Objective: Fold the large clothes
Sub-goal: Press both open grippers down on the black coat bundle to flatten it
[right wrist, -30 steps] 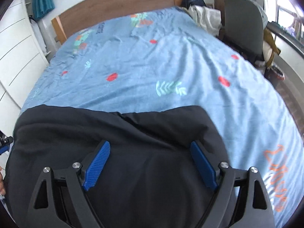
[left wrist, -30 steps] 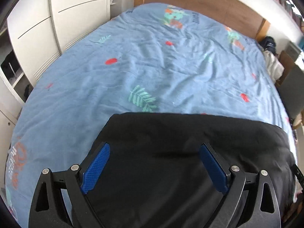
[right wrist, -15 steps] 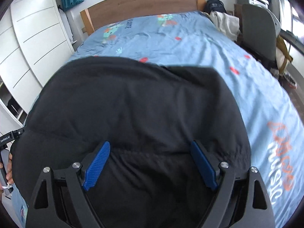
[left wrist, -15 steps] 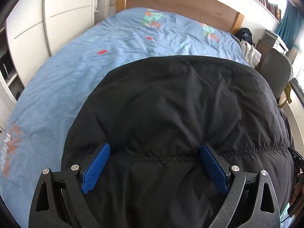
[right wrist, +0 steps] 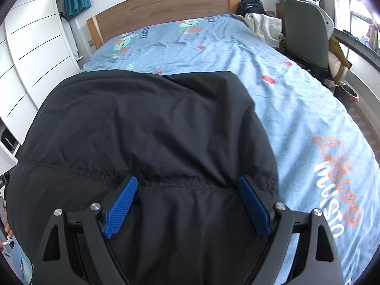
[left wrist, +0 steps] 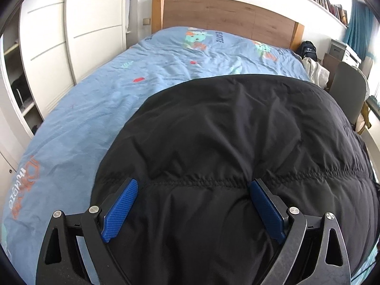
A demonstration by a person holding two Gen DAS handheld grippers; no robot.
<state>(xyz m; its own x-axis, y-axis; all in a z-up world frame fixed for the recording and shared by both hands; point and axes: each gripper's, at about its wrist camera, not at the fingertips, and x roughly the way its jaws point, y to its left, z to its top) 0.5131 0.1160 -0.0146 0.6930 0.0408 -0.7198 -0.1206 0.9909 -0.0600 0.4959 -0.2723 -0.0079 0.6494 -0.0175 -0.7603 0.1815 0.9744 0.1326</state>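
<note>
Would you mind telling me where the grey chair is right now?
The grey chair stands off the bed's right side near the wooden headboard, beside the heap of pale clothes; the left wrist view shows it at the right edge.

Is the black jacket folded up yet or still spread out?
Cannot tell: the black jacket lies broad over the blue bedspread, one stitched seam showing, near part hidden.

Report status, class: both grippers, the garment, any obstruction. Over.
Left gripper and right gripper open above black jacket. Jacket lies on blue bedspread. Nothing in the way.
</note>
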